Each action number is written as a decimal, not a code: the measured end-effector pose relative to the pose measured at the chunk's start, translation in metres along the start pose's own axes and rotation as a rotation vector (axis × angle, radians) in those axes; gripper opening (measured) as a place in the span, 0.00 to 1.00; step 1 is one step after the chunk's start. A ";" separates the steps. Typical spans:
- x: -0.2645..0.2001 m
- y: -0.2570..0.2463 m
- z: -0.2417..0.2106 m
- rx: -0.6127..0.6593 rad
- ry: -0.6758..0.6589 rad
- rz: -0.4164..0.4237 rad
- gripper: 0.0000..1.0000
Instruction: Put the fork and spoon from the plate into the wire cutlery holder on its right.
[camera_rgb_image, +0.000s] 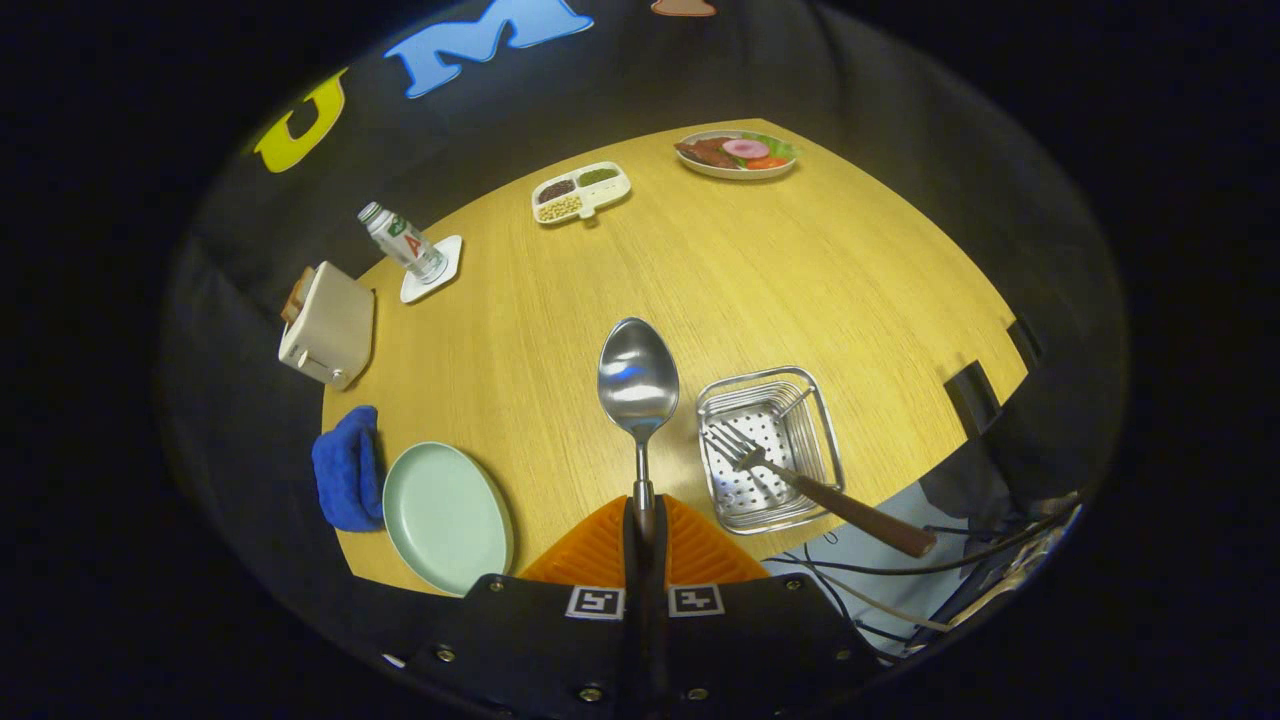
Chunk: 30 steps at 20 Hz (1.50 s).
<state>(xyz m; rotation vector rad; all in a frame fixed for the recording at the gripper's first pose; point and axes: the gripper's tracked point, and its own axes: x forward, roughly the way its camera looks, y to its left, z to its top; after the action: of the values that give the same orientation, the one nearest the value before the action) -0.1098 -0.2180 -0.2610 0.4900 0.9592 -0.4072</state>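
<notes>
The wooden table (760, 270) spreads wide under the gripper, and on its near side the pale green plate (445, 515) lies bare, off to the left of the fingers with a blue cloth (347, 480) just beside it; to the right of the fingers stands the wire cutlery holder (770, 445), a square metal basket with a perforated floor, close to the table's near edge. The fork (800, 485) already rests in it, tines down on the floor and its wooden handle leaning out over the near rim and past the table edge, so by my reading half the task is done. The spoon (638, 385) is the piece in hand: the gripper (644, 525) is clenched on its thin neck, both fingers pressing it, with the bowl standing out ahead of the fingertips above the table, just left of the holder and apart from it. Polished steel like this looks stiff, light and slippery, and gripped on so narrow a stem it could swivel or slide; a hold low on the handle seems soundest, and the bowl probably needs to swing right over the basket before the fingers let go
</notes>
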 end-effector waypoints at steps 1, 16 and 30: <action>-0.002 -0.007 -0.002 0.020 0.003 -0.008 0.02; -0.005 -0.045 -0.027 0.108 0.111 -0.029 0.08; -0.004 -0.042 -0.011 0.066 0.072 -0.045 0.11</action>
<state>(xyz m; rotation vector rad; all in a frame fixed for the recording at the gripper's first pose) -0.1416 -0.2460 -0.2716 0.5470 1.0297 -0.4659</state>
